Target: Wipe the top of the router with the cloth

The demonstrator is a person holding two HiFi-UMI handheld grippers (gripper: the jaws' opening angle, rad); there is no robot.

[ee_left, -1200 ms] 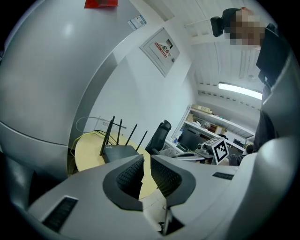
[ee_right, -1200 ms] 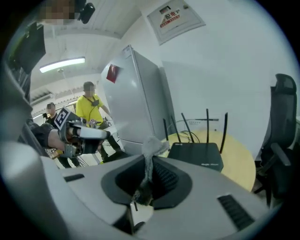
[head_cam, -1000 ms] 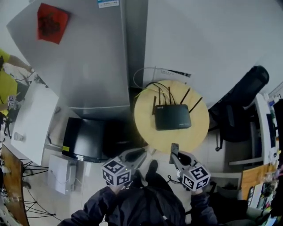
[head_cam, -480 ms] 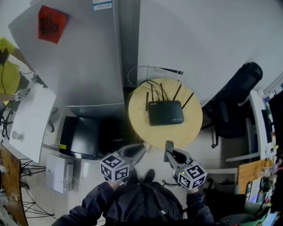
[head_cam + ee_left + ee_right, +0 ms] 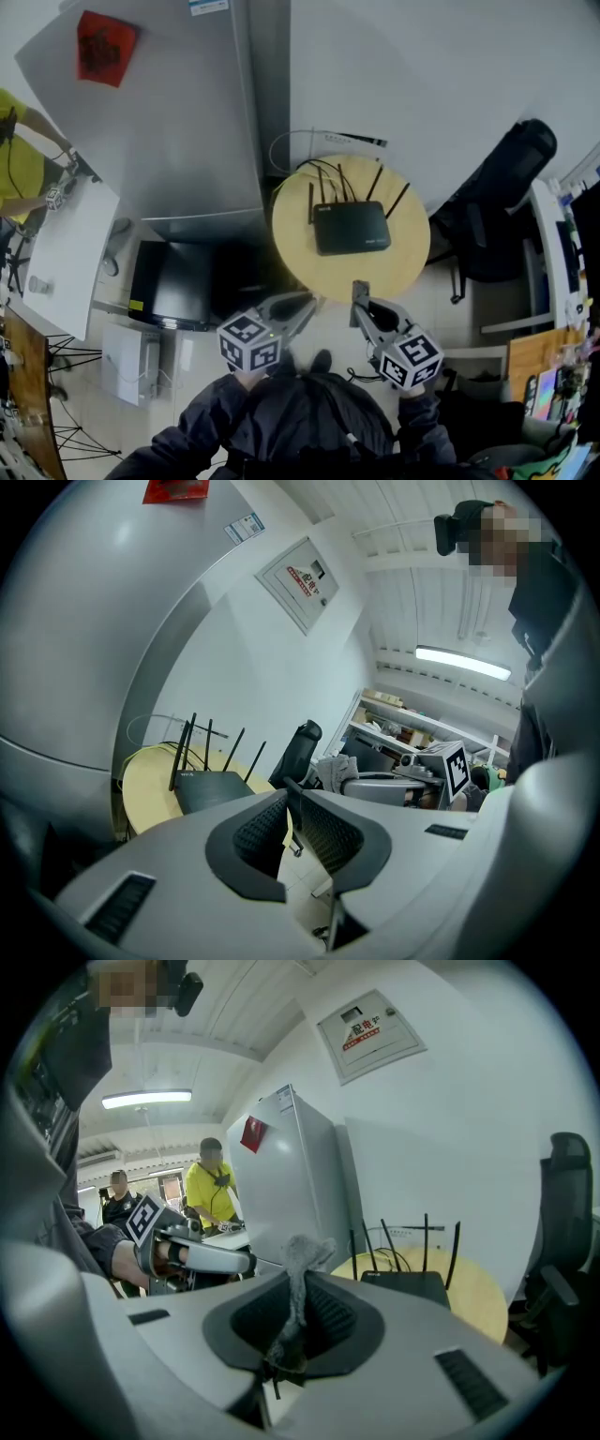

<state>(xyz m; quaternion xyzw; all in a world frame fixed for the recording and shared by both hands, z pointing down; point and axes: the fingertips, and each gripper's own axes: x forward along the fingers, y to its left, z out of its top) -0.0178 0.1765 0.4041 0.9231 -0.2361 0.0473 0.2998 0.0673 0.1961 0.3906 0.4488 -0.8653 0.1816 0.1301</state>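
Router [image 5: 350, 227] is noted near the middle of the round yellow surface [image 5: 298, 255], with its antennas raised along its far side. Cables [image 5: 317, 169] are looped at the surface's far edge. Right tool [image 5: 360, 292] is clenched on a grey cloth [image 5: 298, 1279], a tuft of which stands up between the jaws. Left tool [image 5: 307, 303] is closed with nothing held. Both are held just off the near edge, apart from the router. A grey fridge [image 5: 159, 122] stands left of the surface, a black chair [image 5: 497, 206] right.

Dark jacket [image 5: 300, 427], grey left claw [image 5: 302, 305]
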